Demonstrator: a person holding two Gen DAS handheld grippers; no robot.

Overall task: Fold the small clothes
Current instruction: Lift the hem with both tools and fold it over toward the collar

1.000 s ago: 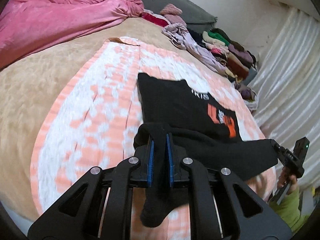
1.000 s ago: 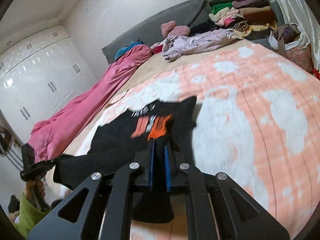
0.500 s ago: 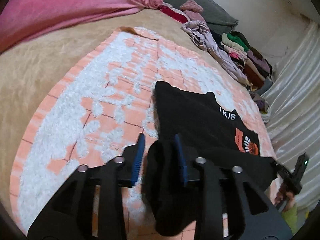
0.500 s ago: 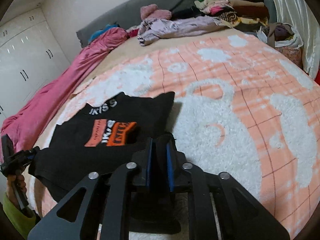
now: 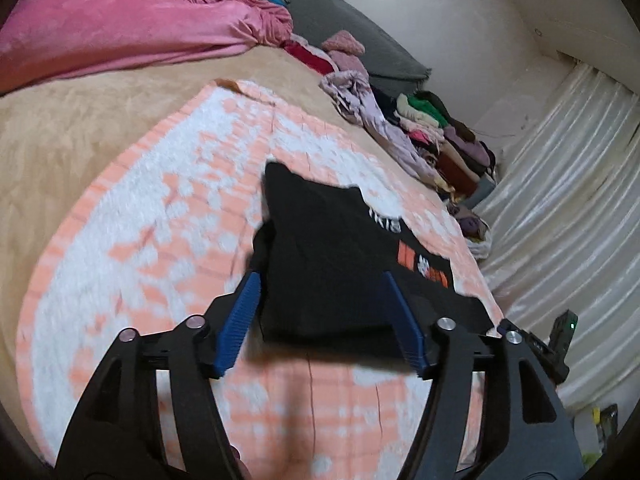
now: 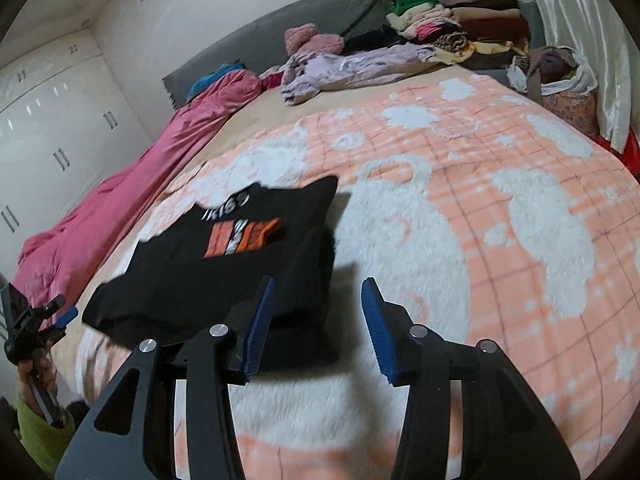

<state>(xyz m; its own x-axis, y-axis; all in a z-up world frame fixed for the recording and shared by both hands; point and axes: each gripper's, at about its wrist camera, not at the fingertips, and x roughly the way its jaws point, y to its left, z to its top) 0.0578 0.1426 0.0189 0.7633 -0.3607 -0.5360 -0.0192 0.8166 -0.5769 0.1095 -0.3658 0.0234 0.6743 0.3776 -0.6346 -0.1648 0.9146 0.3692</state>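
Peach blanket (image 6: 500,216) bears the black shirt (image 5: 332,264); both tongs (image 5: 320,316) (image 6: 320,320) are opening, gripping nothing.

A home bedroom: bed (image 6: 500,200), wardrobe doors (image 6: 48,128), piled clothes (image 6: 460,28).

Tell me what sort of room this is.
Most likely a bedroom: a wide bed under an orange and white blanket, a grey headboard, white wardrobe doors, and folded clothes stacked at the head.

A shirt (image 6: 224,264) is lying on a blanket (image 6: 460,216) covering the bed. Behind it, a heap of clothes (image 6: 456,36) is sitting against the headboard (image 6: 280,36), a quilt (image 6: 132,192) stretching along the left.
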